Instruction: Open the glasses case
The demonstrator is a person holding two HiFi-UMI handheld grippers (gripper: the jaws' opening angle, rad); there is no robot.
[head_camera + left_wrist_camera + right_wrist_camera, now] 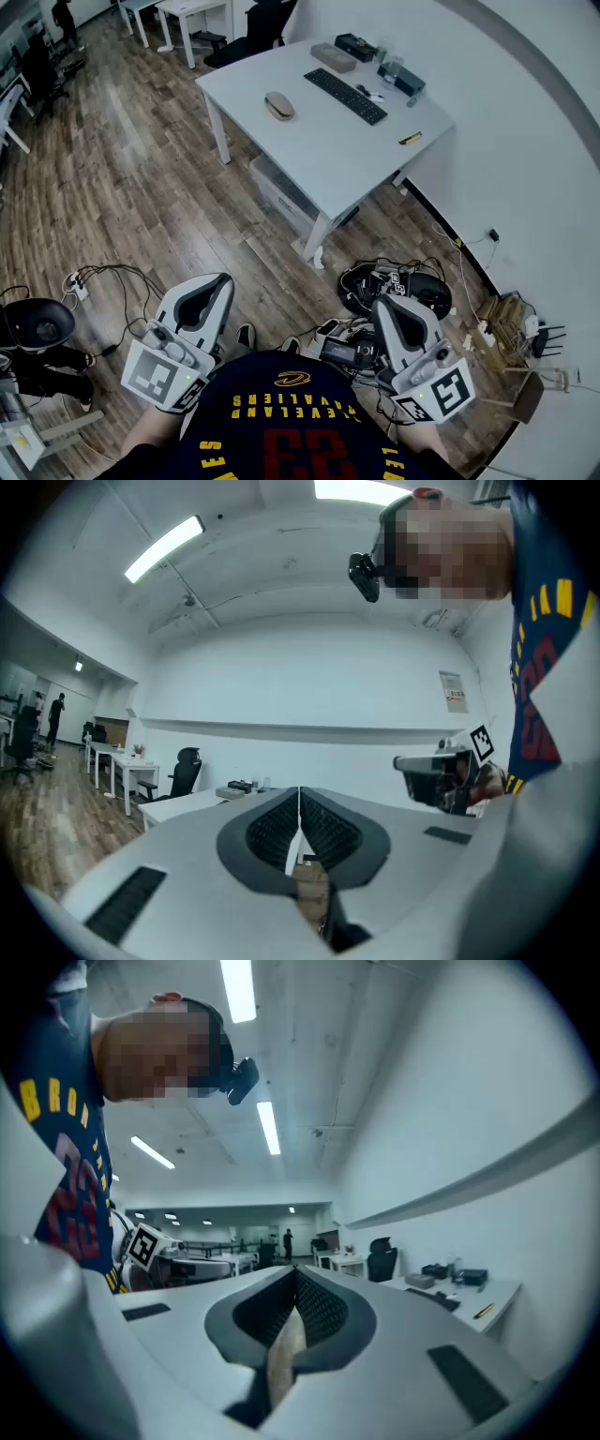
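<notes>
**Left gripper** (218, 283): being held level in front of the person's torso. Its jaws are pressing together, with nothing lying between them. In the left gripper view (299, 797) the ribbed pads are meeting in a thin closed seam.

**Right gripper** (390, 306): being held level beside the left one, well apart from it. Its jaws are likewise pressing together and pinching nothing. In the right gripper view (295, 1277) the pads are closing on each other.

**Glasses case** (278, 105): a tan oval lying on the white table (309, 150) and appearing closed. It is sitting well ahead of both grippers, ahead and slightly right of the left gripper and ahead-left of the right gripper. Neither gripper is touching it.

**Keyboard** (345, 96): black, lying on the same table to the right of the glasses case and apart from it, far ahead of the right gripper.

**Grey box** (333, 56): resting beyond the keyboard, near the table's far edge.

**Yellow pen** (410, 139): lying near the table's right-hand edge, ahead of the right gripper.

**Pale bin** (281, 192): sitting on the floor under the table's near edge, between the grippers and the glasses case.

**Cables** (398, 281): a dark tangle lying on the wooden floor (122, 187), showing just past the right gripper's tips.
</notes>
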